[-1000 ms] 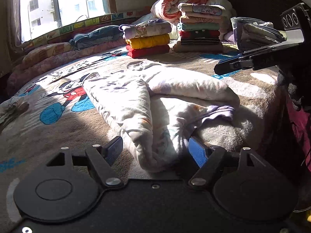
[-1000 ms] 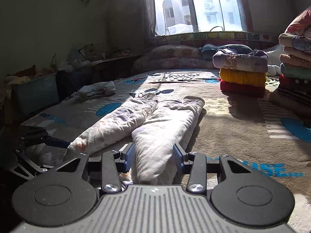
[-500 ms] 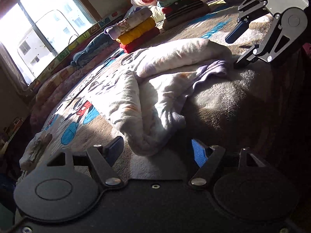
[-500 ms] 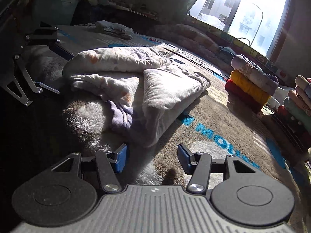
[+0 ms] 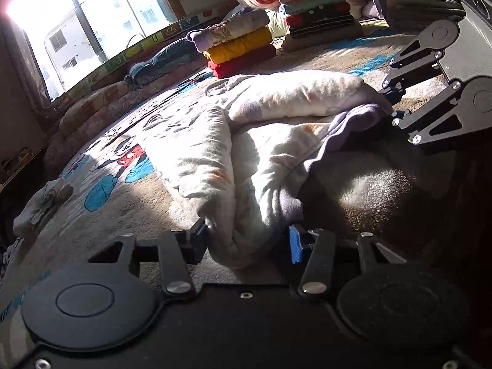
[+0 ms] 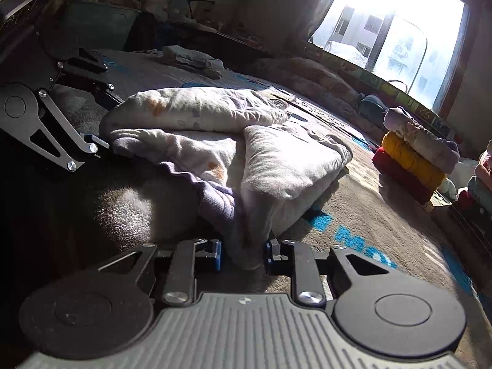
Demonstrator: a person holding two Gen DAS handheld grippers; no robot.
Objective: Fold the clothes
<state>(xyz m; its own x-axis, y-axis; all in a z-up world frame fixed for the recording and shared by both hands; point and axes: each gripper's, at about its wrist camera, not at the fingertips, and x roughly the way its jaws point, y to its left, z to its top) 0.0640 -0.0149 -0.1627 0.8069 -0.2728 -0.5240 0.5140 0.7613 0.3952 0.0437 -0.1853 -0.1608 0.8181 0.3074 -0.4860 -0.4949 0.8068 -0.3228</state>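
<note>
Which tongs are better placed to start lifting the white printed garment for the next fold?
Right tongs, probably: their fingers press the white printed garment tightly. The left tongs straddle its corner more loosely.

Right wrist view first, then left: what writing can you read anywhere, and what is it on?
"MO": big blue letters on the blanket; the rest of the word is too blurred to read.
Coloured strip below the window: letter shapes, too blurred to read.
Blue marks at the blanket's lower left in the left view: unreadable.
Garment: printed shapes only, no words.
</note>
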